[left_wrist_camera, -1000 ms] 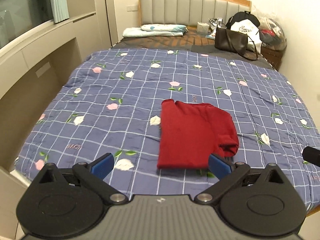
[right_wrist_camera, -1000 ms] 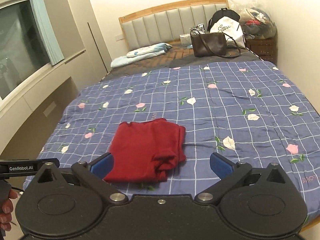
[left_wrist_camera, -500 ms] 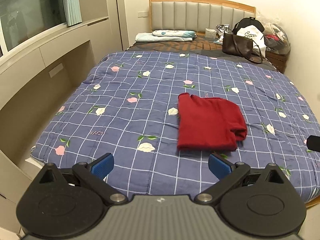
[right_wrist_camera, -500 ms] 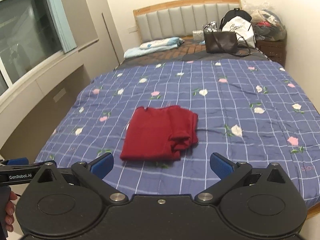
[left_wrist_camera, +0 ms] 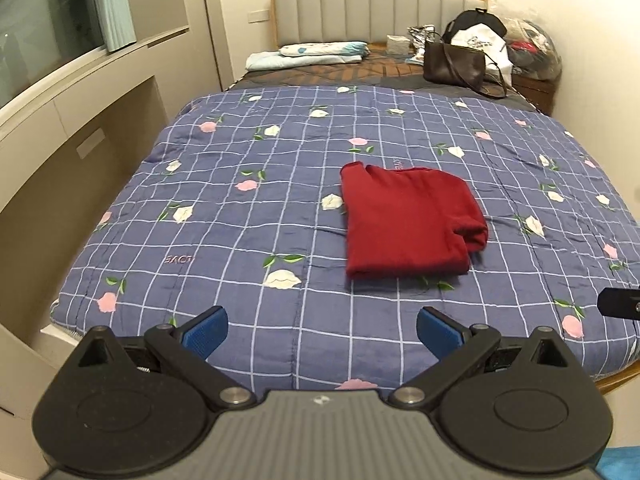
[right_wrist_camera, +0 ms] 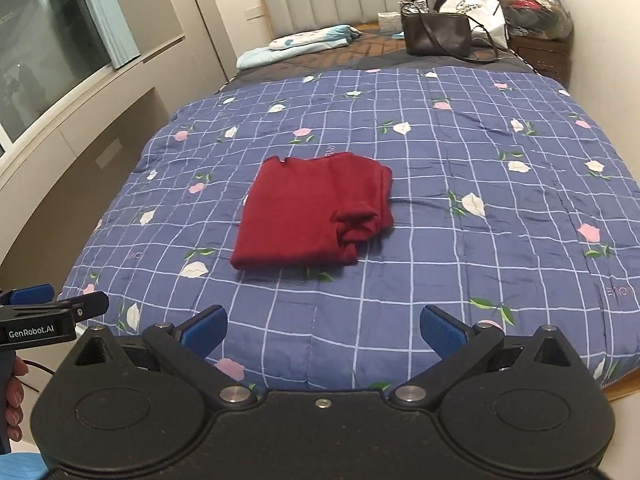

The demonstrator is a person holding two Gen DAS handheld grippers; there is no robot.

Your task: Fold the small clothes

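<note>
Left wrist view: left tongs [left_wrist_camera: 322, 328] spread apart, empty, above the bed's near edge; folded red garment [left_wrist_camera: 408, 222] lies on the blue quilt [left_wrist_camera: 248, 216]. Right wrist view: right tongs [right_wrist_camera: 323, 328] likewise apart, garment ahead.

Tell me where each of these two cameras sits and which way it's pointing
Left wrist: on the left gripper, near the bed's foot, facing the headboard; its open blue fingers show.
Right wrist: on the right gripper, facing likewise; its open fingers, the left gripper at the left edge and a hand show.
Both share the folded red garment on the quilt and the brown handbag.
</note>
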